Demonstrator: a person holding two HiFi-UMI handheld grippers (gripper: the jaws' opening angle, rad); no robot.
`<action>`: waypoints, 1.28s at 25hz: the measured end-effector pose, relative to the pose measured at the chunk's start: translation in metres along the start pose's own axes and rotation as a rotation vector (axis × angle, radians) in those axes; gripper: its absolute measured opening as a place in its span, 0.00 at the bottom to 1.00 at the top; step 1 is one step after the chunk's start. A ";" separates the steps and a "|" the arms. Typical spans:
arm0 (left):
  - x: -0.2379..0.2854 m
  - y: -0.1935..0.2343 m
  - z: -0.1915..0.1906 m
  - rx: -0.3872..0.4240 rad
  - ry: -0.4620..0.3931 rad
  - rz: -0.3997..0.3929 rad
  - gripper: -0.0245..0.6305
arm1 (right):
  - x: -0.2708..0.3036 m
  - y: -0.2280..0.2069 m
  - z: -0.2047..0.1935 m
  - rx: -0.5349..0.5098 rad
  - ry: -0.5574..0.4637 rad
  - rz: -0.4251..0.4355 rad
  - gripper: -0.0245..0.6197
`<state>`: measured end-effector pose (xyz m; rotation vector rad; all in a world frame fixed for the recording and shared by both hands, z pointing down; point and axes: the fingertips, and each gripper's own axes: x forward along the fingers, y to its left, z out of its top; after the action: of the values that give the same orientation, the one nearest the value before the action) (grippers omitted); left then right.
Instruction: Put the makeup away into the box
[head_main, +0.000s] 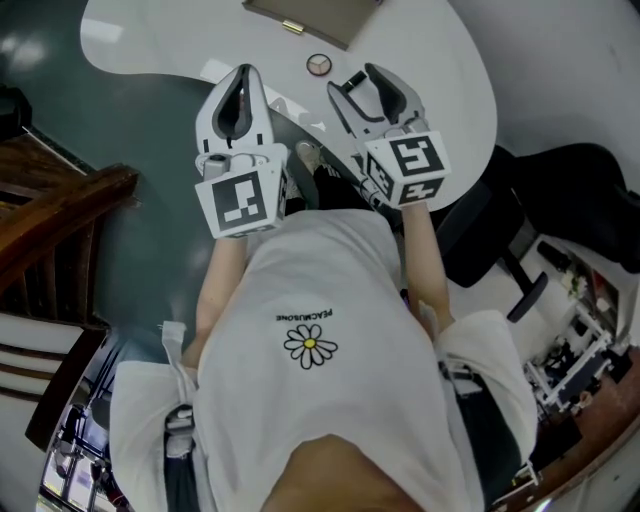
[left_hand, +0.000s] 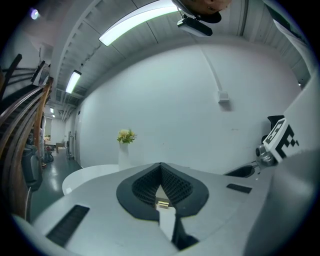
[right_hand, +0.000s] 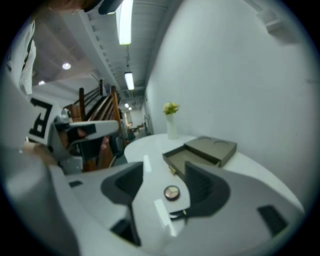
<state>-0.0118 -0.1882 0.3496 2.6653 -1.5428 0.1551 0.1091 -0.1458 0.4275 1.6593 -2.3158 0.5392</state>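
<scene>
A small round makeup compact (head_main: 319, 65) lies on the white table (head_main: 440, 60), just in front of the olive box (head_main: 320, 12). In the right gripper view the compact (right_hand: 171, 192) sits on the table between the jaws of my right gripper (right_hand: 165, 172), clear of both pads. The box (right_hand: 212, 149) has its drawer (right_hand: 181, 161) pulled out toward me. My right gripper (head_main: 358, 85) stands open. My left gripper (head_main: 243, 75) hovers to the left of the compact with its fingertips together and nothing between them; in its own view the left gripper (left_hand: 161, 167) points at the box's gold clasp (left_hand: 162, 203).
A vase of flowers (right_hand: 171, 120) stands at the table's far end. A thin dark object (right_hand: 177, 215) lies on the table near the right jaw's base. A black office chair (head_main: 520, 220) is at the right and a wooden stair rail (head_main: 60, 200) at the left.
</scene>
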 end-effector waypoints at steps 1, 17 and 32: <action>0.000 0.001 -0.001 0.002 -0.001 0.002 0.07 | 0.005 -0.005 -0.010 -0.028 0.039 0.007 0.45; 0.009 0.007 -0.014 0.025 0.042 0.024 0.07 | 0.053 -0.049 -0.145 -0.145 0.439 0.051 0.53; 0.006 0.012 -0.012 0.025 0.043 0.052 0.07 | 0.051 -0.047 -0.126 -0.271 0.421 0.030 0.53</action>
<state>-0.0202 -0.1985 0.3627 2.6232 -1.6080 0.2344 0.1348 -0.1491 0.5692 1.2497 -2.0048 0.4979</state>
